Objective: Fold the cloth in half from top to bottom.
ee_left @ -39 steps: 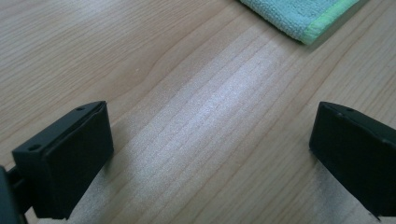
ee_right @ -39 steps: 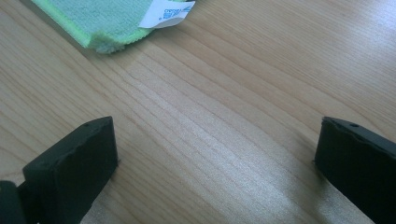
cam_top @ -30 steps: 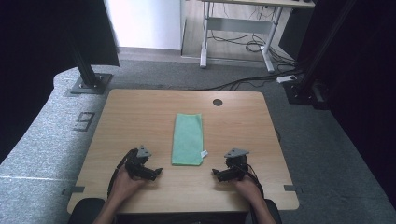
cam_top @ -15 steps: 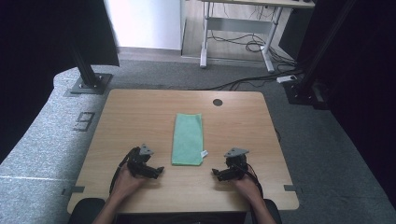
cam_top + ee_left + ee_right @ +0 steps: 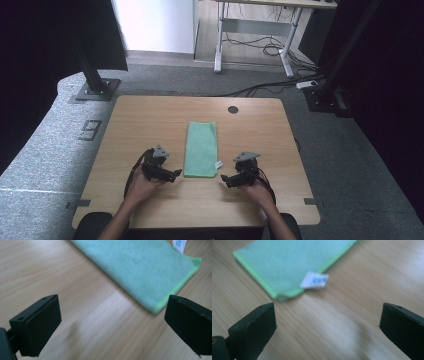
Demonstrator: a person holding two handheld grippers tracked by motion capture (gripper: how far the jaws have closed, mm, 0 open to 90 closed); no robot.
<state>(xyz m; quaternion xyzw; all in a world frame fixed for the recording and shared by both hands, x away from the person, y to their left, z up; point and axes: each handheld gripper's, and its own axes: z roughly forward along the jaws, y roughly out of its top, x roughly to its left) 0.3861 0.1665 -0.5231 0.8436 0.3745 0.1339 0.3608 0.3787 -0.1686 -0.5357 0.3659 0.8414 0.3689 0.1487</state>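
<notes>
Wooden table (image 5: 150, 120): green cloth (image 5: 201, 148) lies lengthwise (pointing away).

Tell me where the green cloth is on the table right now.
In the high view the green cloth lies flat mid-table, its near end between the left gripper and right gripper, touching neither.

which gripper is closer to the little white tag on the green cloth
Right. The right gripper sits just right of the cloth's near right corner, where the white tag sticks out. The left gripper is at the green cloth's near left corner, across its width from the tag.
</notes>
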